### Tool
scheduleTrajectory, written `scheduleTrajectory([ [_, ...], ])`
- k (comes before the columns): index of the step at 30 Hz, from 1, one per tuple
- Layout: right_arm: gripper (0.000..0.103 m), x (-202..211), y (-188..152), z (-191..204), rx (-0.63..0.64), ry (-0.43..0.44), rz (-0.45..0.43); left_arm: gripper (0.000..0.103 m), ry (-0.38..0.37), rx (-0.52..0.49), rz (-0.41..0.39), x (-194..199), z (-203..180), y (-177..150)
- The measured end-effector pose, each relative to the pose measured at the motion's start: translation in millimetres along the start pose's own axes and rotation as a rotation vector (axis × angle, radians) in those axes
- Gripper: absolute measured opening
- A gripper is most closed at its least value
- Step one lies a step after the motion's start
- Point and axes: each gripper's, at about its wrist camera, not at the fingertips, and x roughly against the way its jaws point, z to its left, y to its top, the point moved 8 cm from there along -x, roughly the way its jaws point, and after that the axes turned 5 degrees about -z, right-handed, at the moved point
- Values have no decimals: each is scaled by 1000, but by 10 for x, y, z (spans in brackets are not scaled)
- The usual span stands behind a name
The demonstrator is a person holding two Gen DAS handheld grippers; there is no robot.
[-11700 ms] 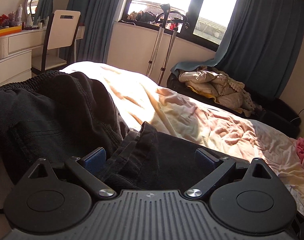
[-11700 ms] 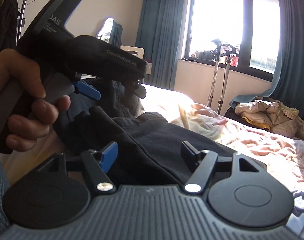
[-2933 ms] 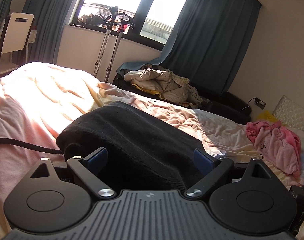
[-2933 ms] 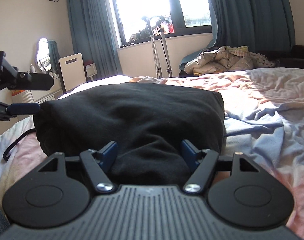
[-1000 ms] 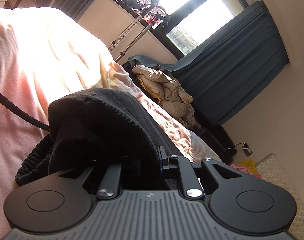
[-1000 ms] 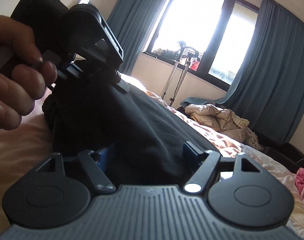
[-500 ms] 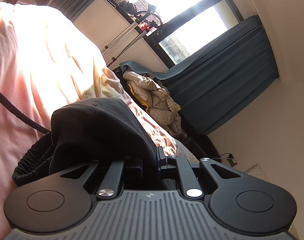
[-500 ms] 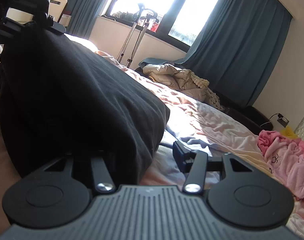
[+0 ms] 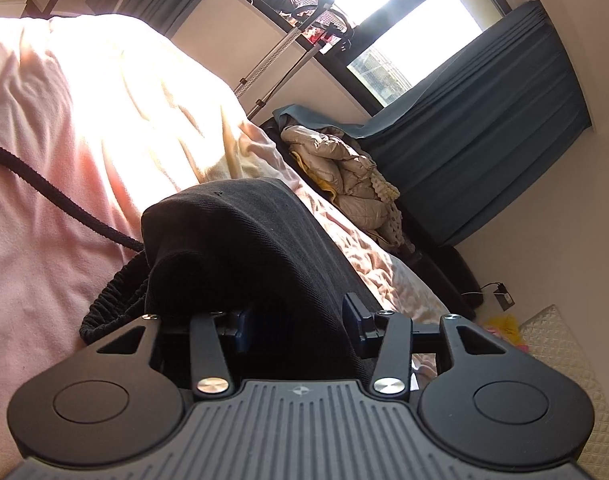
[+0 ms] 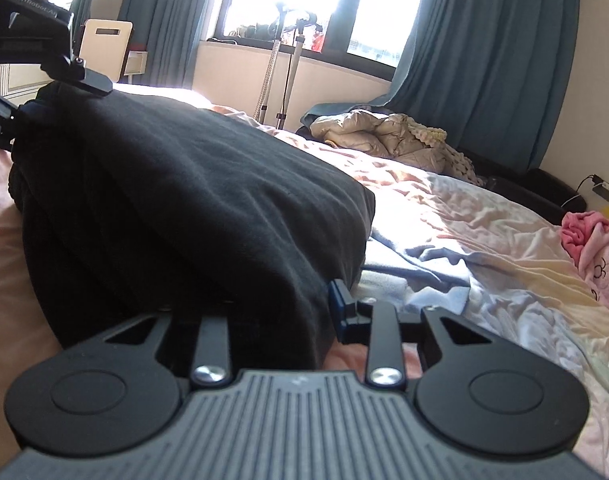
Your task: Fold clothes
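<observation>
Folded garment (image 10: 176, 184) laid on bed (image 10: 444, 216), toward its left portion in the right wrist view. Drawstring (image 9: 44, 188) trailing from the garment across the sheet, leftward in the left wrist view. Left gripper (image 9: 296, 320) positioned at the garment's far left corner, cloth between its fingers. Right gripper (image 10: 280, 312) positioned at the near right corner, cloth between its fingers. Crumpled clothing (image 10: 596, 248) on the bed, well right of the garment. Heaped jacket (image 10: 388, 132) behind the bed, below the window (image 10: 304, 0). Stands (image 10: 280, 60) left of the jacket. Chair (image 10: 104, 48) at far left.
</observation>
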Motion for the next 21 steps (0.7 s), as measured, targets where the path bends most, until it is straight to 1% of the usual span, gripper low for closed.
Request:
scheduleTrajectory([
  [1, 34, 4, 5, -2, -6, 4, -1, 66, 4, -3, 5, 17, -14, -4],
  [2, 34, 9, 10, -3, -11, 8, -1, 70, 10, -6, 11, 35, -29, -10],
  [4, 35, 30, 13, 2, -23, 16, -1, 83, 35, -15, 25, 72, -64, -25],
  [6, 35, 57, 12, 0, -40, 24, 2, 89, 60, -18, 32, 111, -82, -46],
  [8, 36, 71, 16, -18, -65, 35, 6, 91, 84, 8, 48, 146, -68, -79],
  [10, 39, 88, 9, -52, -104, 48, 14, 94, 107, 96, 74, 172, 4, -140],
  [12, 42, 98, 10, -114, -161, 63, 24, 95, 128, 230, 113, 198, 112, -239],
  [13, 43, 113, 20, -154, -202, 71, 28, 95, 131, 298, 132, 208, 161, -296],
  [16, 46, 178, 63, -272, -332, 98, 26, 95, 110, 485, 170, 210, 274, -473],
  [17, 48, 189, 68, -303, -372, 109, 29, 96, 115, 538, 176, 208, 323, -545],
  [19, 48, 205, 60, -326, -426, 130, 42, 96, 151, 621, 196, 199, 412, -688],
  [21, 49, 203, 47, -321, -449, 142, 48, 96, 177, 662, 196, 178, 475, -794],
])
